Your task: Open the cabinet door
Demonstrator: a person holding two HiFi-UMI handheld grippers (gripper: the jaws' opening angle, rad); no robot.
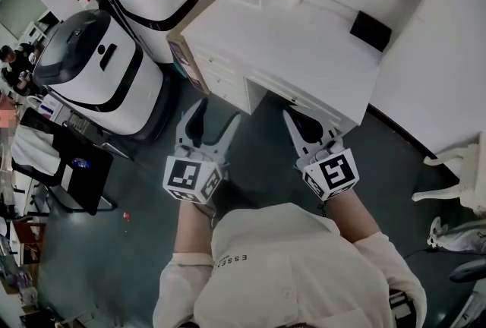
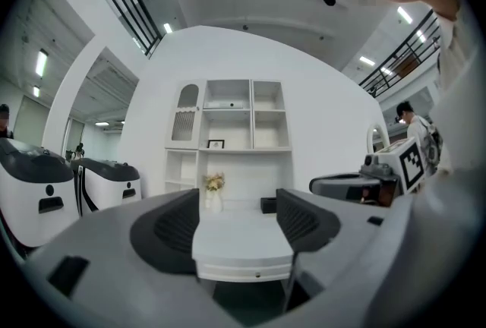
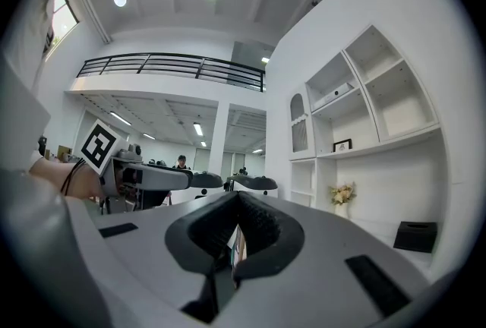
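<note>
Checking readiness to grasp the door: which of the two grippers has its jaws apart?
The left gripper: its jaws stand wide apart with nothing between them, whereas the right gripper has its jaws together.

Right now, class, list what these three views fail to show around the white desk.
Any cabinet door or handle: in the head view the white desk top overhangs most of the front; in the left gripper view the open left hand-held gripper covers both sides.
Small black-framed picture on the shelf: too small to read, left gripper view.
Flat black box on the desk: too small to identify.
</note>
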